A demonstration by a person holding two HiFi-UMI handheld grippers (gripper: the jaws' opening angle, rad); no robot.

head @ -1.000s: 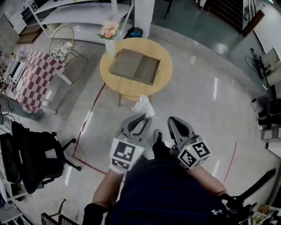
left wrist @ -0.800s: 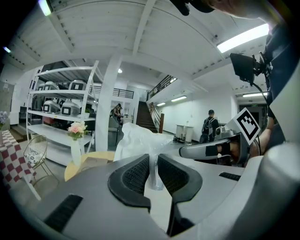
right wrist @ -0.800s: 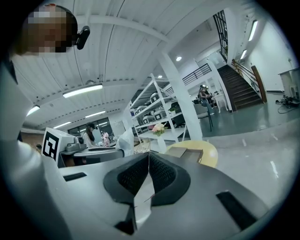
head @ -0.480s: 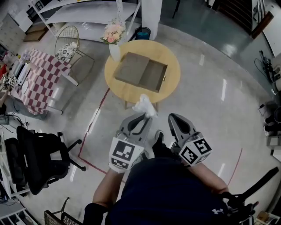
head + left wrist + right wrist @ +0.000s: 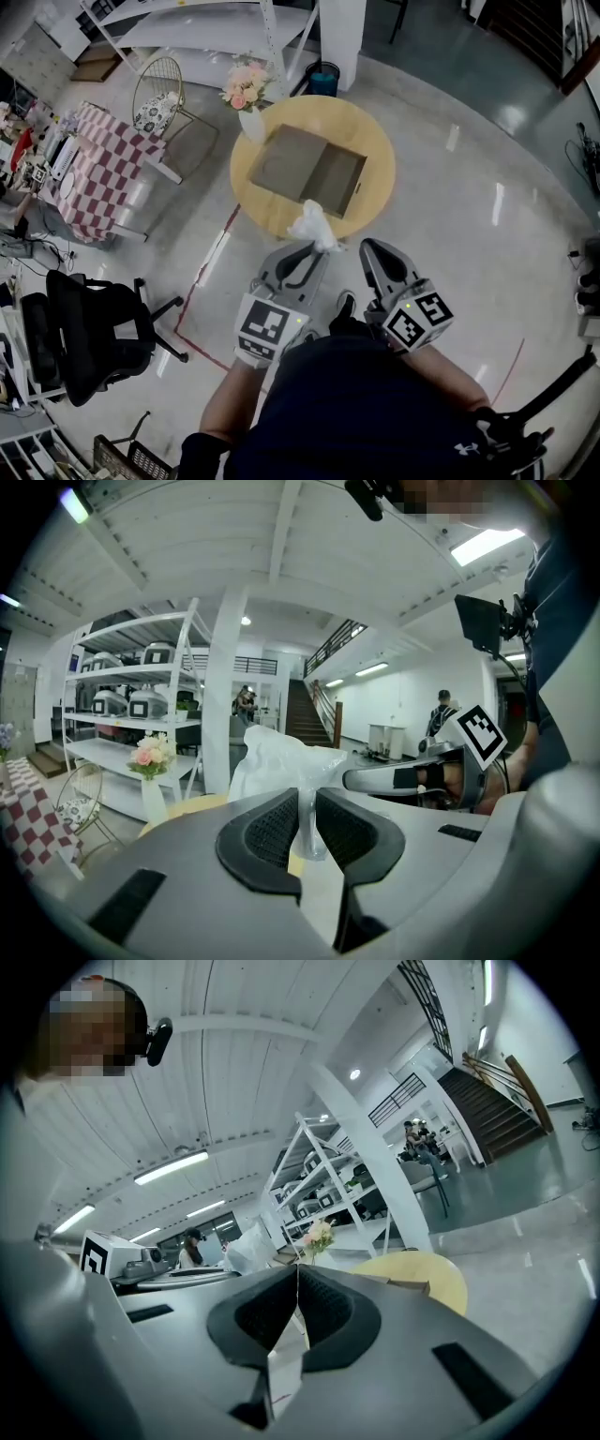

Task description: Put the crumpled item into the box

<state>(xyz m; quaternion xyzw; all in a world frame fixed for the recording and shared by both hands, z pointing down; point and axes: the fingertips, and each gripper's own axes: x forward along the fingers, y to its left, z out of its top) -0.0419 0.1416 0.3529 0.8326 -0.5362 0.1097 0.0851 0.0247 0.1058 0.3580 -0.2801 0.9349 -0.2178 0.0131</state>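
The crumpled item, at centre frame, sits pinched in our left gripper, just short of the box on the table above. We should hold that pinch until it hangs over the box. Our right gripper is pressed together, empty.

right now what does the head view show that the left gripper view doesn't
Only the head view: the open brown cardboard box, the black office chair and the red-and-white checked tablecloth.
Only the left gripper view: the left gripper with its black ribbed pads pressed on the neck of the crumpled white plastic item, and the dark staircase behind.
Both: that item, the pink flowers in a white vase, the round yellow wooden table and the right gripper.
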